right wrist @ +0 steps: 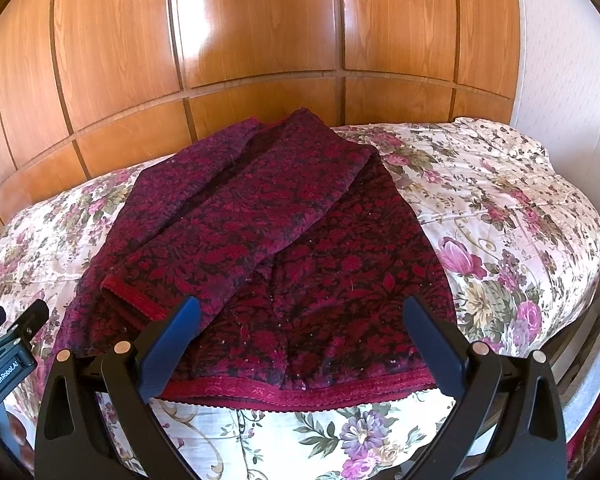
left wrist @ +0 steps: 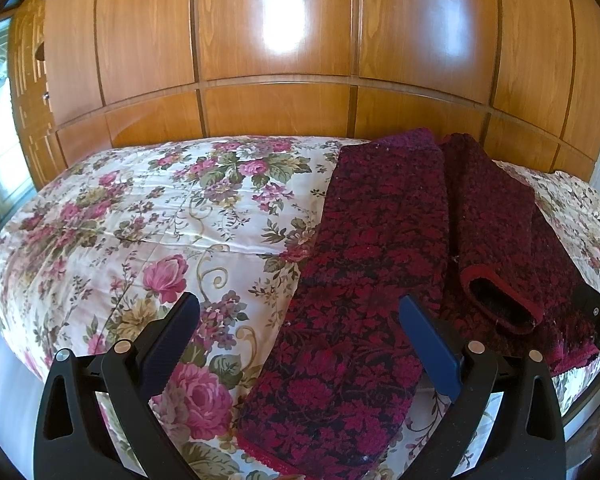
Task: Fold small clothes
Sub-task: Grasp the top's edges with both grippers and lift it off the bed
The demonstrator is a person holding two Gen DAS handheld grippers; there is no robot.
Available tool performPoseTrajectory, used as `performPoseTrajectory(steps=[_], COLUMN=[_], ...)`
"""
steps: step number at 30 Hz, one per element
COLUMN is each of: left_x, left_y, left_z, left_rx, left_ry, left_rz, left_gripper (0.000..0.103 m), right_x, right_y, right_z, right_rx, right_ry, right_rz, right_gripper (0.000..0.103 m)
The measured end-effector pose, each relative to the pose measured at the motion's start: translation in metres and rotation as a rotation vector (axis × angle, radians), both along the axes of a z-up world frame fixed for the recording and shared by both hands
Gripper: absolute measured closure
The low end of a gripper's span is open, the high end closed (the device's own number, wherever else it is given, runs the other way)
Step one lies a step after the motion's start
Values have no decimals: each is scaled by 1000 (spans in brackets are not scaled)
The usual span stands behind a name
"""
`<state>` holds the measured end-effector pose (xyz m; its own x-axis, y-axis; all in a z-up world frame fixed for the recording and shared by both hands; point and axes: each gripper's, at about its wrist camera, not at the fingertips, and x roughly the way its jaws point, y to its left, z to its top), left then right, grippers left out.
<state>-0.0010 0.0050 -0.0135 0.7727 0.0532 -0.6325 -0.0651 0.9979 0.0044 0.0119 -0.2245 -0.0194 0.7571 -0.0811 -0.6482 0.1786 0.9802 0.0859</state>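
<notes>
Both tools spread wide, left tool (left wrist: 300,320), right tool (right wrist: 300,320), over burgundy garment (right wrist: 300,240), floral bedspread (right wrist: 500,200), wooden wardrobe (right wrist: 260,40) behind.

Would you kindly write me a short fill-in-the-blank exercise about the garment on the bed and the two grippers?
1. The dark red garment lies on a bedspread printed with ____.
2. One sleeve is folded across the garment's ____.
3. The right gripper and left gripper both have their jaws ____.
4. Behind the bed stand ____ wardrobe doors.

Missing words: flowers; body; open; wooden
</notes>
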Motion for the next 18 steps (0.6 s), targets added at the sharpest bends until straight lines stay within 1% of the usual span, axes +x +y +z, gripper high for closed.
performPoseTrajectory(steps=[18], left_x=[1], left_y=[-3], left_z=[-4], left_rx=[5], left_ry=[19], left_rz=[-27], left_gripper=[4], right_x=[1], right_y=[-2], right_z=[0], right_rx=[53], right_ry=[2], right_rz=[29], right_gripper=[2])
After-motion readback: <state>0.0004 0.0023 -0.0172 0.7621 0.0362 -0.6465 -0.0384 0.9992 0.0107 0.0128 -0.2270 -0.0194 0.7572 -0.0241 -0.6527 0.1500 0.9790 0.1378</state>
